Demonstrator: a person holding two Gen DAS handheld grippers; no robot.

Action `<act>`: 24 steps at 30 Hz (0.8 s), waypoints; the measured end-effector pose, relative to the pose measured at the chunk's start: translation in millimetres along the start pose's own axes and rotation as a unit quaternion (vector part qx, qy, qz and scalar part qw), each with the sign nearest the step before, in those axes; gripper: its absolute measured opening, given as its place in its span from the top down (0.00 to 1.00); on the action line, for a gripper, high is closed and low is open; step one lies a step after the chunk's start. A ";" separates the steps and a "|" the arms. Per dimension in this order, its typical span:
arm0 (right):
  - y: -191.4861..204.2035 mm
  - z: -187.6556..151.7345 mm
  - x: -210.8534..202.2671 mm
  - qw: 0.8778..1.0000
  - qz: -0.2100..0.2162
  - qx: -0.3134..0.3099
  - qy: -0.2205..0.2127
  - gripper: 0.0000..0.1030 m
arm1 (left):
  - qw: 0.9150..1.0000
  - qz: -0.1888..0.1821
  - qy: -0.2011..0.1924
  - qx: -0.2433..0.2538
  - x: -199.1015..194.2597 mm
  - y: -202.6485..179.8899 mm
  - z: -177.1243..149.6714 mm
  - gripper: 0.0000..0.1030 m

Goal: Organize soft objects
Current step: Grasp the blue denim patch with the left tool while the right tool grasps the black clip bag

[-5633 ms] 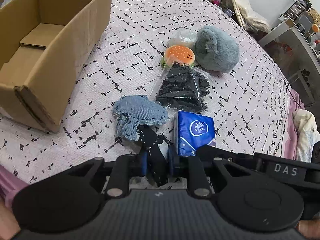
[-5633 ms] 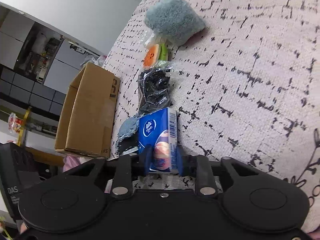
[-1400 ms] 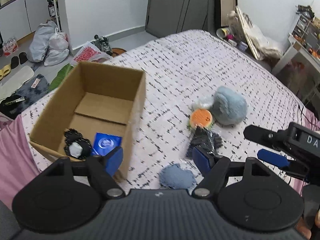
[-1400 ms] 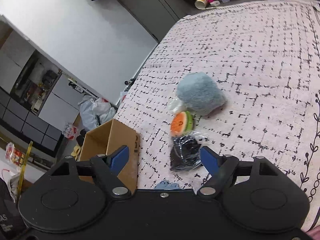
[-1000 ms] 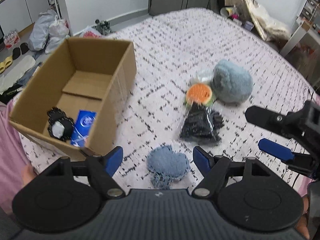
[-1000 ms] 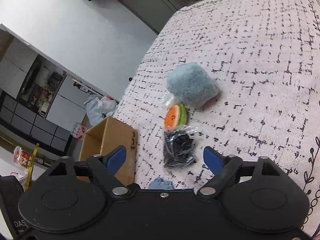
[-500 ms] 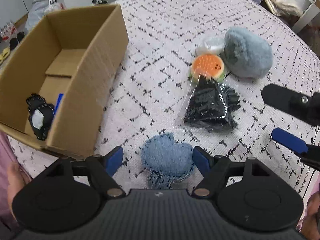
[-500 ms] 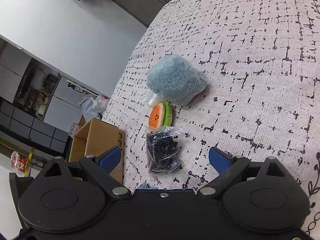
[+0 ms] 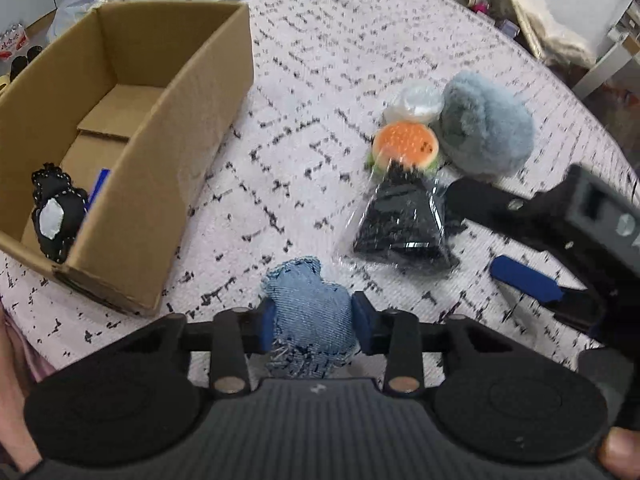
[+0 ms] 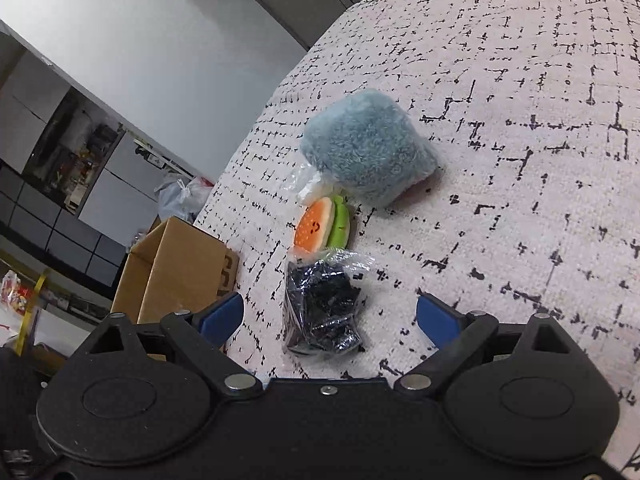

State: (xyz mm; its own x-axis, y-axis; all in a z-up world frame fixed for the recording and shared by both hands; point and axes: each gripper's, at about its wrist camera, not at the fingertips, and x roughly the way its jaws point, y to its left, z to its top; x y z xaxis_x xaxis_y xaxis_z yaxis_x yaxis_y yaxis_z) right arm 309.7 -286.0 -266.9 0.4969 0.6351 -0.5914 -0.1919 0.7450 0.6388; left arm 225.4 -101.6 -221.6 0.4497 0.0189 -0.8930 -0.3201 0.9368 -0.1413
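Observation:
My left gripper [image 9: 312, 322] is shut on a blue denim pad [image 9: 310, 312] lying on the patterned bedspread. A black item in a clear bag [image 9: 400, 224] lies past it, then an orange and green plush [image 9: 404, 146] and a grey-blue fluffy plush [image 9: 486, 136]. My right gripper [image 10: 330, 316] is open, its pads on either side of the black bagged item [image 10: 322, 306]; it also shows in the left wrist view [image 9: 524, 240]. The cardboard box [image 9: 132, 128] at left holds a black pouch [image 9: 58, 210] and a blue tissue pack [image 9: 98, 184].
A small white bagged item [image 9: 414, 100] lies behind the orange plush. The bed edge runs along the left by the box [image 10: 176, 272]. Bags and furniture stand on the floor beyond the bed.
My left gripper has come down over the denim pad and closed on it. My right gripper has come lower and nearer the black bagged item, still open.

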 end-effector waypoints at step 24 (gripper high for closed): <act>20.1 -14.2 -8.4 1.000 -0.016 -0.010 -0.004 0.70 | 0.994 -0.057 -0.092 0.013 -55.4 23.2 20.8 0.65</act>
State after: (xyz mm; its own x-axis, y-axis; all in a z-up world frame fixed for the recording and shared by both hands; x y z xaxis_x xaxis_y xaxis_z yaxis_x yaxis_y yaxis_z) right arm 289.7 -273.5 -256.0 0.5098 0.6086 -0.6080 -0.1927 0.7696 0.6088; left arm 210.4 -73.6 -166.5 0.6268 -0.0269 -0.7787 -0.2376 0.9452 -0.2239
